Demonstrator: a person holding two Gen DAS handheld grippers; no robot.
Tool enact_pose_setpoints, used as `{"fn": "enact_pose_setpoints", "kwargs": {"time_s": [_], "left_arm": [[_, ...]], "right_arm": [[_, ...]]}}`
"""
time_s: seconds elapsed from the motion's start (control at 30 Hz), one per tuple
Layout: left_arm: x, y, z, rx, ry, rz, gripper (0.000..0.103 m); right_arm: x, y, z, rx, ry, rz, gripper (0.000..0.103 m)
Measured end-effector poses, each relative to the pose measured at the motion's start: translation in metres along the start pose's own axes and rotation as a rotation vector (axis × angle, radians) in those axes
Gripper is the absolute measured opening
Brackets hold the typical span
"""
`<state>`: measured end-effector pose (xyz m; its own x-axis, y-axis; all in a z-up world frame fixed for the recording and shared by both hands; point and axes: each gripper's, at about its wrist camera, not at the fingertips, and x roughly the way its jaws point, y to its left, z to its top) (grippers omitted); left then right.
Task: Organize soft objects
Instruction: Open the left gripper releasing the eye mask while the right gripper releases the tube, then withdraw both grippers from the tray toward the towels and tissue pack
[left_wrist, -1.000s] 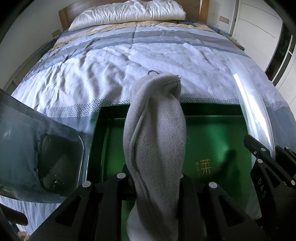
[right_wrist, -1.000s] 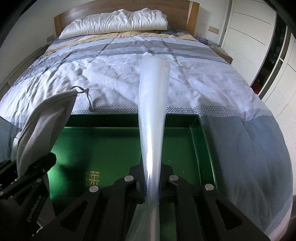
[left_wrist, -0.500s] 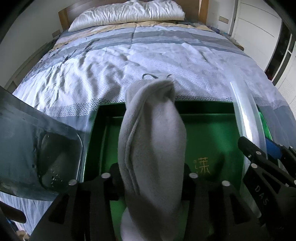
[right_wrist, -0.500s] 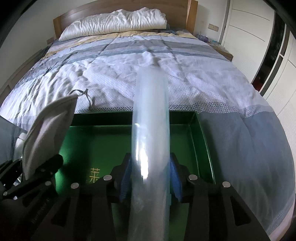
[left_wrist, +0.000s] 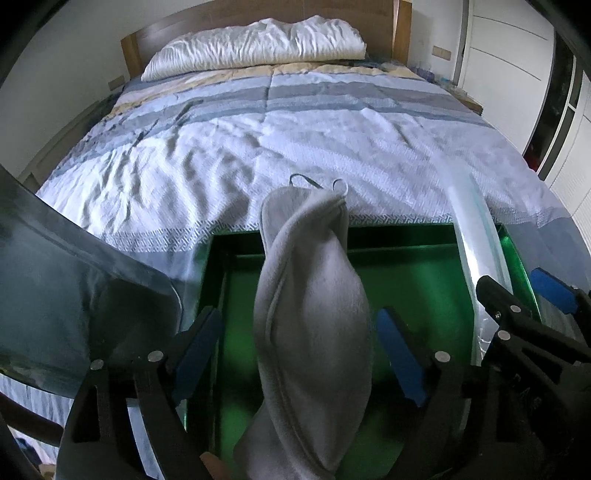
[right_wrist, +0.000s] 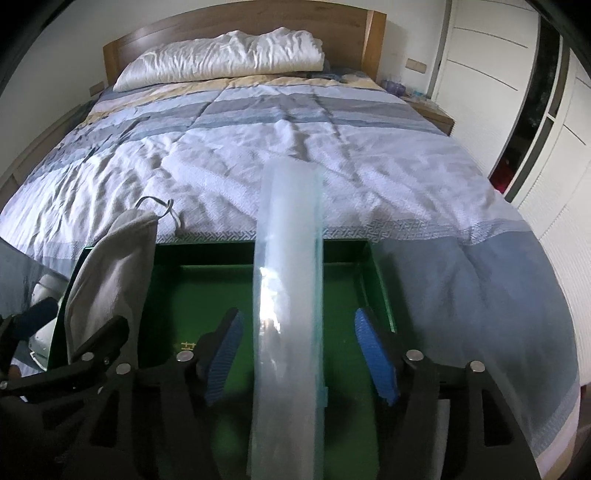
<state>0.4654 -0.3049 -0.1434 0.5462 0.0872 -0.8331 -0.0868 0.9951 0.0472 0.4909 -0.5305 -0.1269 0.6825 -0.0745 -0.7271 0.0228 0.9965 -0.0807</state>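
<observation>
At the centre of the left wrist view, a grey drawstring pouch (left_wrist: 314, 325) is seen standing between the blue pads of the left gripper (left_wrist: 295, 350), whose jaws have just been opening and are spread clear of it. Centred in the right wrist view, a clear plastic bag (right_wrist: 288, 295) is likewise flanked by the right gripper (right_wrist: 299, 350), just opened, untouched. Below both, a green tray (right_wrist: 347, 254) is shown on the bed (right_wrist: 258, 155).

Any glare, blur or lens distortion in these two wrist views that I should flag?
Left wrist view: strong fisheye bending, dark vignette corners; the grey fleece pouch is sharp, while the dark translucent sheet at left is hazy. Right wrist view: same bending; a bright glare patch sits on the clear plastic bag, whose lower part looks smeared; the green box interior is dim.
</observation>
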Motion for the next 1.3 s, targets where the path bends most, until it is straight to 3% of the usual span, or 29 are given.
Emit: {"fn": "enact_pose_setpoints", "kwargs": {"time_s": [0.23,0.53,0.73,1.0,1.2,1.3], "left_arm": [[-0.007,0.0,-0.001,-0.001,-0.016,0.009,0.083],[-0.04,0.0,-0.006,-0.013,-0.062,-0.037,0.083],[-0.071,0.009,-0.011,-0.097,-0.063,-0.096,0.083],[-0.162,0.024,-0.046,-0.201,-0.085,-0.296,0.083],[-0.229,0.05,-0.074,-0.147,-0.103,-0.384,0.083],[-0.255,0.071,-0.086,-0.1,-0.116,-0.383,0.083]], "right_arm": [[-0.013,0.003,-0.001,-0.006,-0.025,-0.037,0.072],[-0.052,-0.004,0.004,0.019,-0.086,-0.071,0.078],[-0.085,-0.008,0.003,0.033,-0.123,-0.116,0.078],[-0.159,-0.029,-0.027,0.12,-0.179,-0.153,0.079],[-0.227,-0.02,-0.069,0.152,-0.182,-0.132,0.082],[-0.26,-0.004,-0.09,0.163,-0.174,-0.105,0.082]]}}
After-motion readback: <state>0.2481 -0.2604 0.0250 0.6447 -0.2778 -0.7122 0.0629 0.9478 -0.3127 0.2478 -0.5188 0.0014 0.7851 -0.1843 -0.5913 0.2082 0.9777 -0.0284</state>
